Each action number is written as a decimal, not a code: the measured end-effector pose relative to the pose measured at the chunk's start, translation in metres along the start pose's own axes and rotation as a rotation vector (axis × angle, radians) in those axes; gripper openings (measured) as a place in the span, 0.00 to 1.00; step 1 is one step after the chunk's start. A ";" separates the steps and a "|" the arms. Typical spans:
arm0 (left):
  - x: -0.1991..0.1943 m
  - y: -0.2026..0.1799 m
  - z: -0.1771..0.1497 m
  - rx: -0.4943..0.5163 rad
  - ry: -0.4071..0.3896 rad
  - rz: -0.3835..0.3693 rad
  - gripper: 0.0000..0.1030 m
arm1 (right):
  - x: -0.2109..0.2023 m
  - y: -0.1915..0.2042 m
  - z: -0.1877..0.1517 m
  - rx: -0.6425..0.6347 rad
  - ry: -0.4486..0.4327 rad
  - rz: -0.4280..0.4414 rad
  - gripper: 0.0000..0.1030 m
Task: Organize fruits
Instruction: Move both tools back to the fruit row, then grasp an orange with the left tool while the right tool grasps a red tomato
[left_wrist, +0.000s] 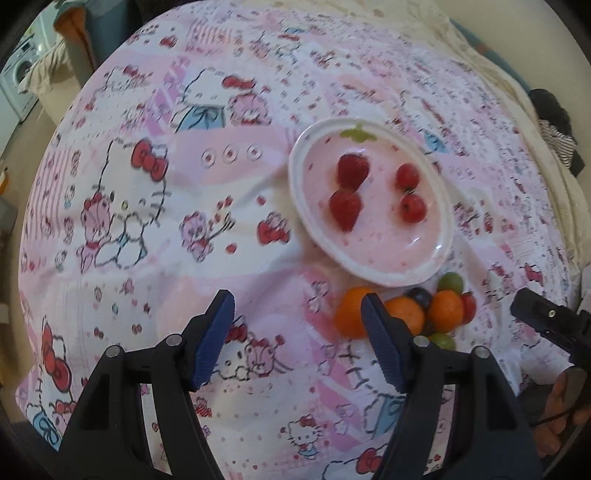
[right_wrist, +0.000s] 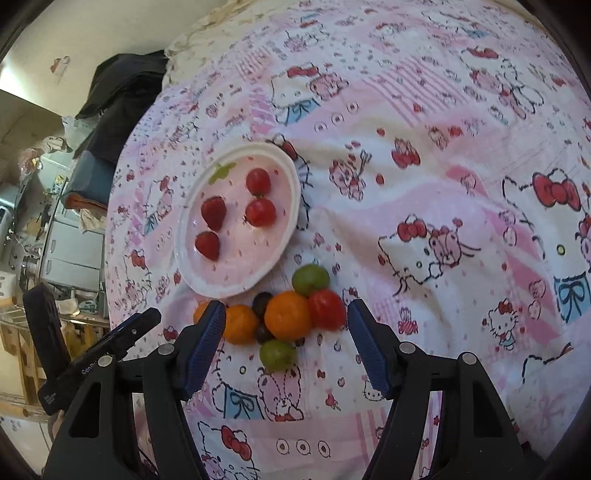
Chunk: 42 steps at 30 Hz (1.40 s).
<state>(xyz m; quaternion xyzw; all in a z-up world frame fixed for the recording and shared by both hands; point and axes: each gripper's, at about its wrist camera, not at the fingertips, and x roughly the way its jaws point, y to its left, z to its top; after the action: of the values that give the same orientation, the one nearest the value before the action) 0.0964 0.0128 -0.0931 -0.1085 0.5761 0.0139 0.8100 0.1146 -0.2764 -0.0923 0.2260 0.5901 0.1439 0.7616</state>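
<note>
Fruits (right_wrist: 284, 317) just beyond right tool (right_wrist: 286, 336)

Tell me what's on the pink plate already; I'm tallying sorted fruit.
The plate holds two strawberries and two round red fruits. Nothing covers them; whatever lies under the plate is hidden.

The bedsheet (right_wrist: 443, 206) is pink and white patchwork, printed with cartoon cats wearing red bows, pink bears and small blue dresses. The plate (right_wrist: 184, 236) is pale pink inside with a white rim and a green leaf mark. On it lie two red strawberries (right_wrist: 213, 212) and two red cherry tomatoes (right_wrist: 260, 211). Beside it sit orange tangerines (right_wrist: 287, 315), green grapes (right_wrist: 309, 279), dark purple grapes (right_wrist: 263, 303) and another red tomato (right_wrist: 327, 308). The black grippers carry dark blue ribbed pads (right_wrist: 365, 350).
</note>
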 end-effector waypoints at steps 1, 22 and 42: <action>0.003 0.001 -0.002 -0.004 0.006 0.014 0.66 | 0.003 0.000 0.000 -0.005 0.008 -0.014 0.69; 0.065 -0.020 0.002 -0.162 0.198 -0.238 0.33 | 0.013 -0.012 0.006 0.039 0.036 -0.035 0.69; -0.010 0.001 -0.010 -0.012 0.049 -0.119 0.31 | 0.050 -0.025 0.008 0.053 0.139 -0.020 0.37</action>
<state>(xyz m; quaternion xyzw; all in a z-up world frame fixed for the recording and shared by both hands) 0.0837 0.0128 -0.0866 -0.1479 0.5881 -0.0335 0.7945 0.1338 -0.2751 -0.1453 0.2297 0.6474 0.1357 0.7139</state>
